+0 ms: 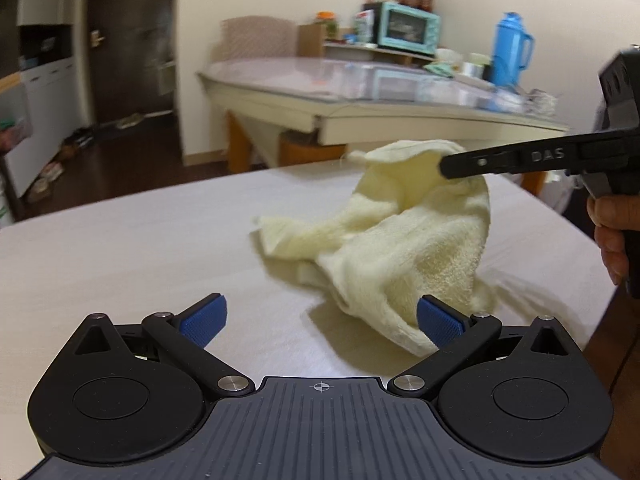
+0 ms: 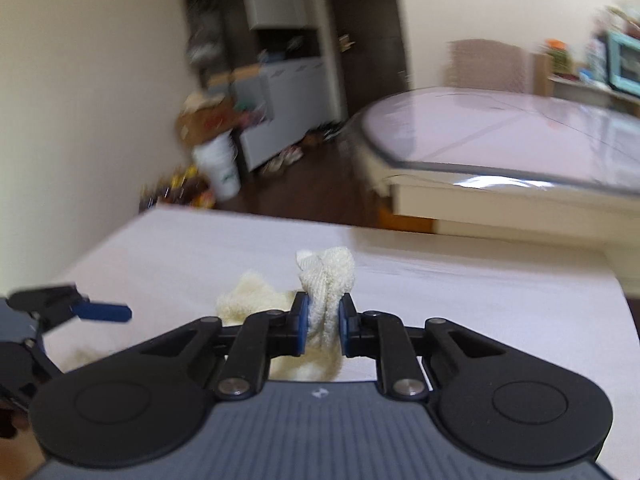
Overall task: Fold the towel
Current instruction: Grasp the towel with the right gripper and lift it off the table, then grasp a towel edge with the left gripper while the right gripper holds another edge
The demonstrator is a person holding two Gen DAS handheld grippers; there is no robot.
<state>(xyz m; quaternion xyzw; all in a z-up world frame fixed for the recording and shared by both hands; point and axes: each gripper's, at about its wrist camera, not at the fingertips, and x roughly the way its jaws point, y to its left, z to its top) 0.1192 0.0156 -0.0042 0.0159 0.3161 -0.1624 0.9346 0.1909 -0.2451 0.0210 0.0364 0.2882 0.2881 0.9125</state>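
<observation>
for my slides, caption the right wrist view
Right gripper shut on a bunched cream towel above the white table.

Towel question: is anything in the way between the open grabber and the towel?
Nothing visible. The left gripper is open right at the towel, with only bare table between. The right gripper pinches a bunched corner.

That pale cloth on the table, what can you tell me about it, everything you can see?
The towel is small, pale cream terry cloth with a looped, fluffy surface. It is crumpled, not yet folded. One part is pinched between the blue pads of the right gripper and lifted, so the cloth rises into a peak and drapes down in folds. Its lower part spreads on the light table. A bottom flap lies by one finger of the open left gripper; whether they touch is unclear.
</observation>
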